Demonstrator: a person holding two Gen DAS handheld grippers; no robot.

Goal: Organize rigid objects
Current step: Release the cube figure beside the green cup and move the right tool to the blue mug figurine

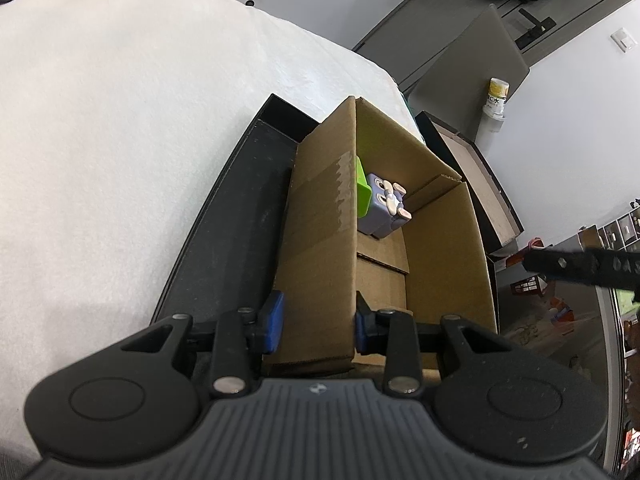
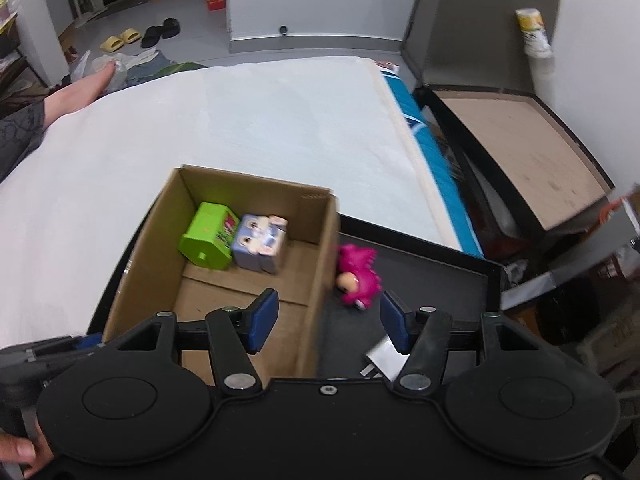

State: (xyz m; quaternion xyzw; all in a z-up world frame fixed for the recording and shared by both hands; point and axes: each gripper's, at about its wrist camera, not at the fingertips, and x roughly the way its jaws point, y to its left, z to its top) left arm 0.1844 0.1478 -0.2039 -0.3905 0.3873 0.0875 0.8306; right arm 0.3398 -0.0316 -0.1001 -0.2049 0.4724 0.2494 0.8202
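Box [image 1: 316, 240] long axis runs away | left tool [image 1: 318, 322] clamps flap | right tool [image 2: 326, 320] parted, empty

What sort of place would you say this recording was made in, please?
Probably a lived-in room at home, likely a bedroom: the work happens on a white-covered mattress, slippers lie on the grey floor, and a person's bare foot rests at the mattress edge.
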